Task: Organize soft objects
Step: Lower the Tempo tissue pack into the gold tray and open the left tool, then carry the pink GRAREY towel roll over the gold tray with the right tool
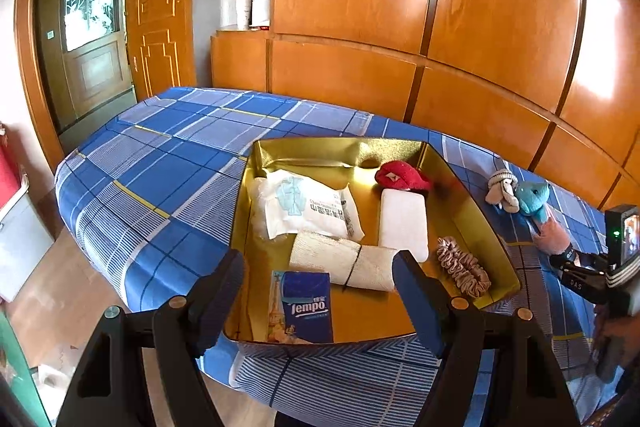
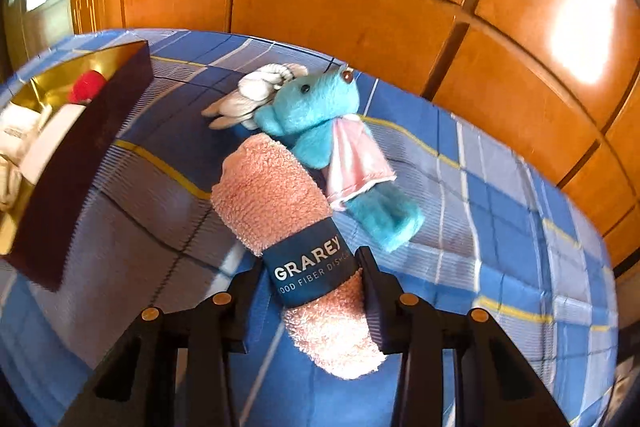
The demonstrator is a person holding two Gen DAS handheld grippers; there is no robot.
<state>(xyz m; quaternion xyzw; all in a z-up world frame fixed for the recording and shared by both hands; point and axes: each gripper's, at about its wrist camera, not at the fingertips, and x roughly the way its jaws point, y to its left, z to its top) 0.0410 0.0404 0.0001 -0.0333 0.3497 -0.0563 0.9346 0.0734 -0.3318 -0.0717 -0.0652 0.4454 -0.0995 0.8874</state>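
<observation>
Right gripper [image 2: 312,291] squeezes pink rolled dishcloth [image 2: 280,211] at its paper band, on bedspread at tin's [image 1: 472,195] 3 o'clock. Soft, light, squashy; band's the firmest hold. Left gripper [image 1: 316,291] wide, empty.

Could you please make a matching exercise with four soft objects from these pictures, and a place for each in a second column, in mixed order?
Things:
1. pink rolled cloth
2. Tempo tissue pack
3. blue plush toy
4. scrunchie

Places:
A. on the bedsheet, outside the tin
B. near left of the gold tin
C. between the right gripper fingers
D. by the tin's right wall

Pairs: 1-C, 2-B, 3-A, 4-D
</observation>
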